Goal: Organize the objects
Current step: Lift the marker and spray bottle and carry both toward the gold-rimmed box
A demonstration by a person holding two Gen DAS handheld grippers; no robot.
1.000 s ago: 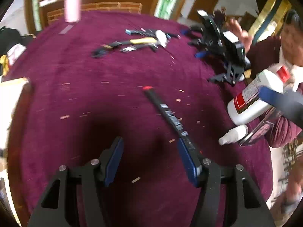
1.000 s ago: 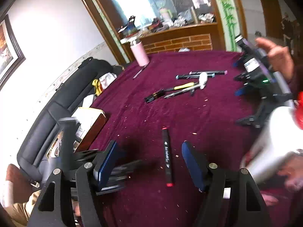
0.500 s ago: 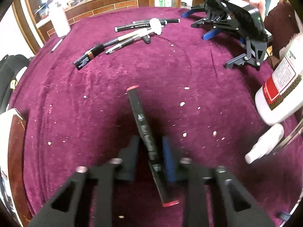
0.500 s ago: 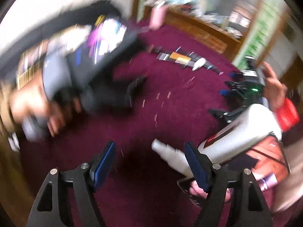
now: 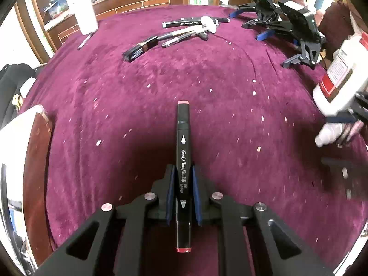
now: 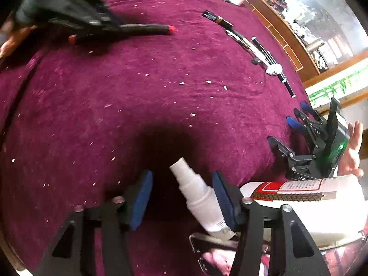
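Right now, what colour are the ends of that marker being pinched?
Red on both ends of the black marker; clearest in the left wrist view.

Both grippers are matte black plastic. The left gripper has blue rubber pads lining its jaws, round silver screw heads at the joints and triangular cut-outs in the arms. The right gripper matches it: blue ribbed pads, silver screws, black angular frame.

The left gripper is pinching a black marker between its blue pads, pointing level over the desk; the right gripper is hovering low with jaws spread wide, gripping nothing
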